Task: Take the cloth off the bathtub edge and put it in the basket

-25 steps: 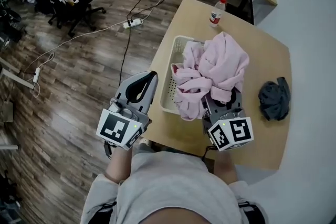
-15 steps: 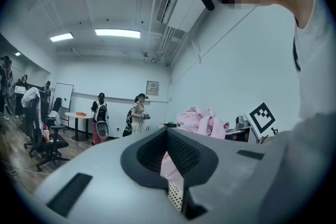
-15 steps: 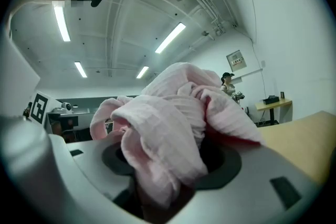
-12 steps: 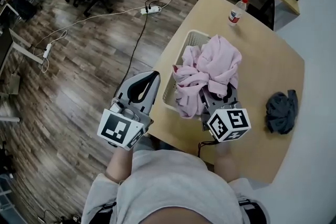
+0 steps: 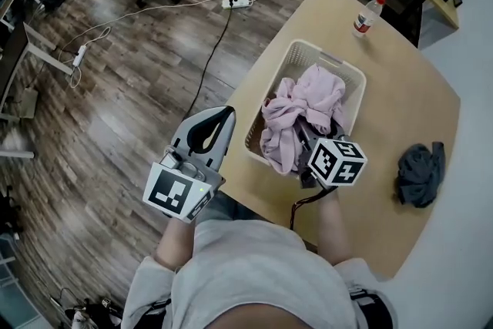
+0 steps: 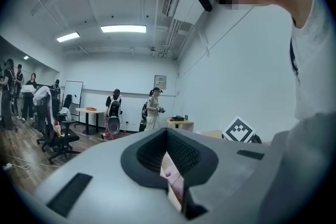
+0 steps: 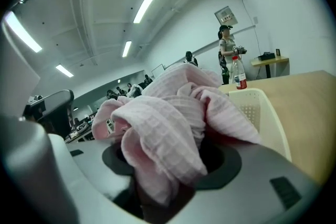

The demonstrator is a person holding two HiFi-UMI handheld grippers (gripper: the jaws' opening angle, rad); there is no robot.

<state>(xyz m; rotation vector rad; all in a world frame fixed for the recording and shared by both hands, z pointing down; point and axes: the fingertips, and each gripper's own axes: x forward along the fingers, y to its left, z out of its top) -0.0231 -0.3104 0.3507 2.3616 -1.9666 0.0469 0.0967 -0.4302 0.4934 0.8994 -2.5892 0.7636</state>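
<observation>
The right gripper (image 5: 309,141) is closed on a thick bunch of the pink waffle-weave cloth (image 5: 306,108). Its jaws stand wide because the wad between them is bulky, and the right gripper view shows the folds spilling out over both pads. Most of the cloth already sits inside the cream perforated plastic basket (image 5: 348,74) on the light wooden table (image 5: 400,100), while one fold seems to hang over the near rim on the person's side. The step in hand looks like the release. To do it well, the gripper should push a little further in over the basket's middle so the hanging fold is drawn inside, then open fully and back out along its own line so the weave does not catch on a pad and drag the cloth out again. The left gripper (image 5: 224,114) hangs off the table's edge above the wood-plank floor, jaws together and holding nothing, so it could tuck the stray fold in. A crumpled dark grey cloth (image 5: 420,174) lies well apart to the right, and a clear plastic water bottle with a red cap (image 5: 367,15) stands beyond the basket. Neither blocks the drop; only the basket's near wall stands in the way.
</observation>
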